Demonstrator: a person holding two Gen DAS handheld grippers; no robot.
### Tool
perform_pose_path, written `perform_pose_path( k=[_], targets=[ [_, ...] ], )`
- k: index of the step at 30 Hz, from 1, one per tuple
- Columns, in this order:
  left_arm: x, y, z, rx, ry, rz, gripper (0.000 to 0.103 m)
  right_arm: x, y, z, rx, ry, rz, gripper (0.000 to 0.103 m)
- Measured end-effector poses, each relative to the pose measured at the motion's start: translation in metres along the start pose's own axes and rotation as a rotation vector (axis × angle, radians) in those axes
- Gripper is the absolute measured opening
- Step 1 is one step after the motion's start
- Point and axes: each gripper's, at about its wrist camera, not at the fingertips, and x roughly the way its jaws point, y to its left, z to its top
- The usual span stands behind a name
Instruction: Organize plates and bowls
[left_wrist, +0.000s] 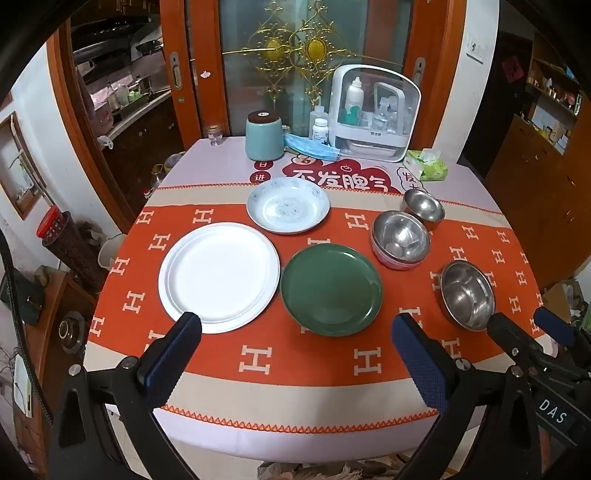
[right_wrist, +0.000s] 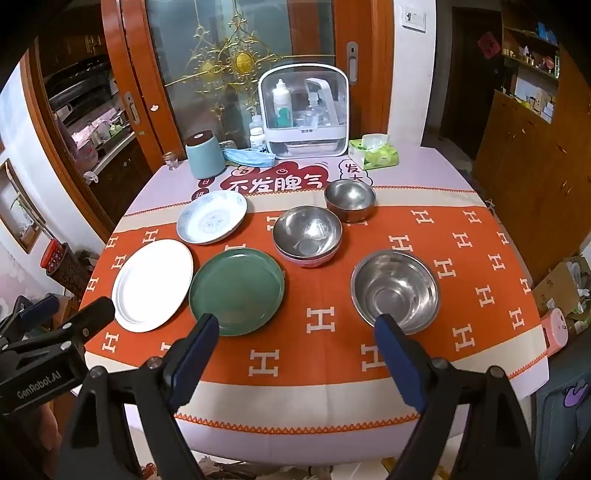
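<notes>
1. Closest to you is your left gripper (left_wrist: 295, 328), jaws spread wide with nothing between them, hovering over the near edge of the table (left_wrist: 295, 439). Its blue pads frame the white plate (left_wrist: 219, 275) and the green plate (left_wrist: 331, 288).
2. Your right gripper (right_wrist: 295, 326) is the same deal: wide open and empty, tilted down at the orange tablecloth (right_wrist: 321, 354) (the one with the H pattern).
3. Plates: the white one sits at the left, the green one is just beside it on its right, and the blue-patterned plate (left_wrist: 288, 205) is behind them, a bit apart.
4. Bowls: the big steel bowl (right_wrist: 395, 290) sits alone on the right, nearest your right gripper. Behind it there's a steel bowl nested in a pink bowl (right_wrist: 306, 234), and farther back a smaller steel bowl (right_wrist: 350, 199) just beside that pair.
5. At the back edge: a teal canister (left_wrist: 264, 134), a blue face mask (left_wrist: 312, 147), a white storage box (left_wrist: 373, 114) with bottles inside, and a green tissue pack (left_wrist: 426, 164).
6. Nothing's stacked yet apart from that nested pair.
</notes>
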Motion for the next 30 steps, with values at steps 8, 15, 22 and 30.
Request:
perform_pose_path(
  k=[8,15,22,30],
  targets=[
    [-0.003,0.005,-0.004,-0.013,-0.013,-0.043,0.102,0.000,0.003,-0.002,0.003,0.006,0.015,0.087],
    [-0.001,0.007,0.000,-0.020,-0.007,-0.048,0.102,0.000,-0.007,-0.001,0.009,0.007,0.021,0.087],
    [0.001,0.009,0.001,-0.026,0.000,-0.046,0.102,0.004,0.008,-0.003,0.006,0.006,0.010,0.087],
    [0.003,0.014,0.001,-0.026,-0.004,-0.061,0.102,0.006,0.009,-0.002,0.006,0.009,0.010,0.087]
  ],
)
